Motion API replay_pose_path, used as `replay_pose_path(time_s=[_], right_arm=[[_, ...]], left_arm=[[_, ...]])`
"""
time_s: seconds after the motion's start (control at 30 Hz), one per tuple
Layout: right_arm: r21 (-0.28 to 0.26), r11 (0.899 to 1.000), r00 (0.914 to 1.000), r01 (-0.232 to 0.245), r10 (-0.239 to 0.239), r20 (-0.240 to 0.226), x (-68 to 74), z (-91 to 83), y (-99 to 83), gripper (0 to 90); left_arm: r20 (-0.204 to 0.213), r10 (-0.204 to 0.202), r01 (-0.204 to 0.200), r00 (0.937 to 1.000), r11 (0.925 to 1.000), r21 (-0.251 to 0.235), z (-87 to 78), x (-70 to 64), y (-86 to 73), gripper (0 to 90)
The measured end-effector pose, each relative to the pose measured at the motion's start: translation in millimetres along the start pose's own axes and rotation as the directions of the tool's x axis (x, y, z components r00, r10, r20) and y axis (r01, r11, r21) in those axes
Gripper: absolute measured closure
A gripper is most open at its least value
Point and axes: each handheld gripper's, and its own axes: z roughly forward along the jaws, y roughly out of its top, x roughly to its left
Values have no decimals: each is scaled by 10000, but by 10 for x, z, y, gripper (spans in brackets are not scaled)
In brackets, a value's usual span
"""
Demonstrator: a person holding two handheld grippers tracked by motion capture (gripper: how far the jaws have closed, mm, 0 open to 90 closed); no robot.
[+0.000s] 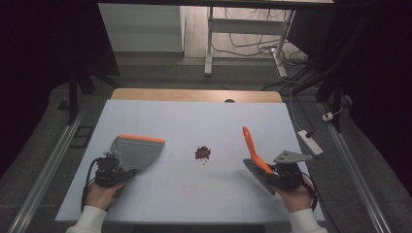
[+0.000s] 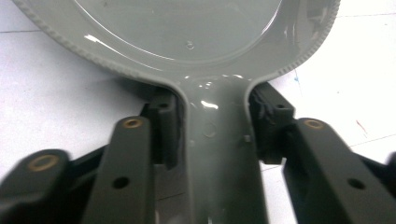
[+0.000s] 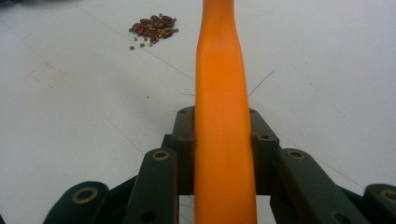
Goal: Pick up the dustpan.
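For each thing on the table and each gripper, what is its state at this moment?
Grey plastic dustpan with orange edge: held by its handle, resting on the table, orange edge pointing away from the person.
Orange-handled brush: held by its handle, bristles near the table.
Small pile of dark red beans: loose on the table, between dustpan and brush, untouched.
Left gripper: shut on the dustpan handle.
Right gripper: shut on the brush handle.
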Motion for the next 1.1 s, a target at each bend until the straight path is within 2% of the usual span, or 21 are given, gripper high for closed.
replay_pose_path(time_s=[0.33,0.73,0.93,1.1], right_arm=[[15,10000,10000,-20,20,2,-2,-4,-5,699],[-41,10000,10000,-16,16,40,-3,-13,-5,699],[-107,9999,10000,-11,11,58,-4,-23,-4,699],[-193,9998,10000,-61,61,23,-4,-24,9,700]], left_arm=[[-33,-1,1,10000,9999,-153,-10,12,-3,615],[200,153,-146,9997,9992,-373,-26,30,-7,617],[356,295,-272,9989,9976,-643,-56,36,-6,617],[492,589,-544,9970,9947,-874,-76,49,12,617]])
